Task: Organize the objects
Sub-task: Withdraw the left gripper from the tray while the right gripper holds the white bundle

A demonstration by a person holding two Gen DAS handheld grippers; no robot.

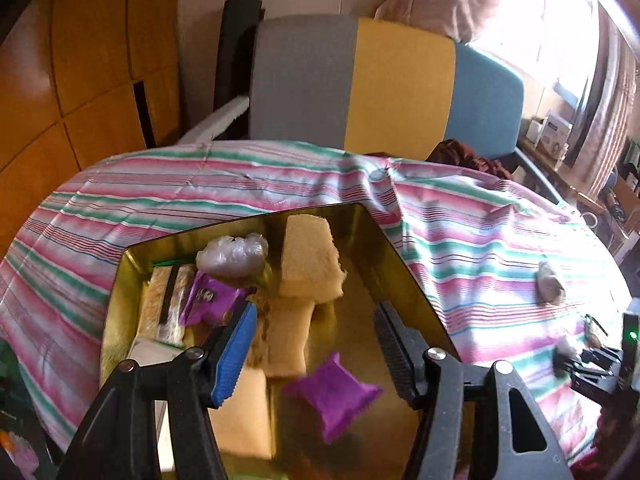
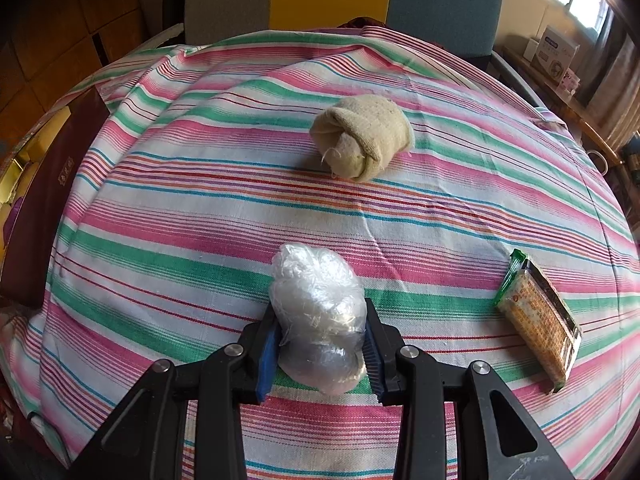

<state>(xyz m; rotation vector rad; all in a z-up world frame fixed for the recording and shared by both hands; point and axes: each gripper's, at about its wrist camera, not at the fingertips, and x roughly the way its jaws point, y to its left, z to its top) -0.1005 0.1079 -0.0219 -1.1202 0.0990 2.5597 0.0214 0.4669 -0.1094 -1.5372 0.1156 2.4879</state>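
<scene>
My left gripper (image 1: 314, 308) hangs open over a shiny gold tray (image 1: 404, 264), with nothing between its fingers. Below the jaws, a blurred purple packet (image 1: 332, 396) lies in the tray. The tray also holds a second purple packet (image 1: 208, 300), a clear plastic wad (image 1: 234, 256), a yellow sponge block (image 1: 310, 256) and a snack pack (image 1: 168, 304). My right gripper (image 2: 320, 308) is shut on another crumpled clear plastic wad (image 2: 316, 320), low over the striped cloth (image 2: 200, 208).
A rolled beige cloth (image 2: 362, 136) lies mid-table and a green-edged snack pack (image 2: 538, 316) at the right. A maroon box lid (image 2: 48, 200) stands at the left edge. Chair backs (image 1: 400, 84) in grey, yellow and blue line the far side.
</scene>
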